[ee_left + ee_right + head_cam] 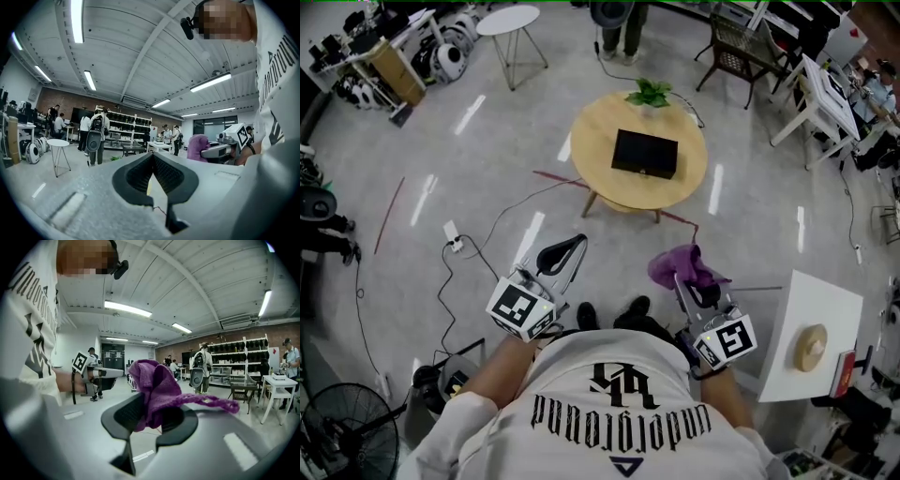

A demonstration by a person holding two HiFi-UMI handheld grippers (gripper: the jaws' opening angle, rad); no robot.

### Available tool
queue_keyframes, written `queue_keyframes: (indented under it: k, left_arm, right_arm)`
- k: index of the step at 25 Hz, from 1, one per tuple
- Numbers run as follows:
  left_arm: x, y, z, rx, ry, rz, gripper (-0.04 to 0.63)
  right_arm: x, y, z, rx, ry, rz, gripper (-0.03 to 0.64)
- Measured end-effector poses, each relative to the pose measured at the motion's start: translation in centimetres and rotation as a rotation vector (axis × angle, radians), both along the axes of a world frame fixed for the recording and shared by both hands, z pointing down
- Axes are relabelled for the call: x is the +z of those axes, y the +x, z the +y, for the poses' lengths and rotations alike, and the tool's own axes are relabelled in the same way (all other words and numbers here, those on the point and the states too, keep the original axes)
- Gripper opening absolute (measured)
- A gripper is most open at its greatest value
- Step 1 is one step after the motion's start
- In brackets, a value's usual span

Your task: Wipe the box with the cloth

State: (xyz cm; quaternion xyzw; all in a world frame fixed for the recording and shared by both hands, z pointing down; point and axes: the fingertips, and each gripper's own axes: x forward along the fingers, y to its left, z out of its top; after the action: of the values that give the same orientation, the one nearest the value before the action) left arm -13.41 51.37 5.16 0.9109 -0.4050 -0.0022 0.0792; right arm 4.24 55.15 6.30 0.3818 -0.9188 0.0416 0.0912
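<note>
A black box [645, 153] lies flat on the round wooden table [595, 131] ahead of me, well beyond both grippers. My right gripper [692, 284] is shut on a purple cloth [680, 266], which bunches up above the jaws and trails a strand to the right in the right gripper view [154, 390]. My left gripper [565, 255] is shut with nothing in it; its black jaws meet at the tips in the left gripper view [153, 159]. Both grippers are held in front of my body, over the floor.
A small green plant [650, 92] stands at the table's far edge. A white side table [792, 366] with a round wooden disc [812, 347] is at my right. Cables and a power strip [453, 236] lie on the floor to the left. A person [617, 23] stands beyond the table.
</note>
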Motion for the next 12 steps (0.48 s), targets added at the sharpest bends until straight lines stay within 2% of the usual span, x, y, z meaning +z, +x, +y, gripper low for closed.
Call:
queue_keyframes:
  k: [12]
  left_arm:
    - [0.5, 2.6, -8.3, -0.070, -0.028, -0.016, 0.006]
  right_arm:
    - [0.8, 2.0, -10.3, -0.074, 0.003, -0.034, 0.083]
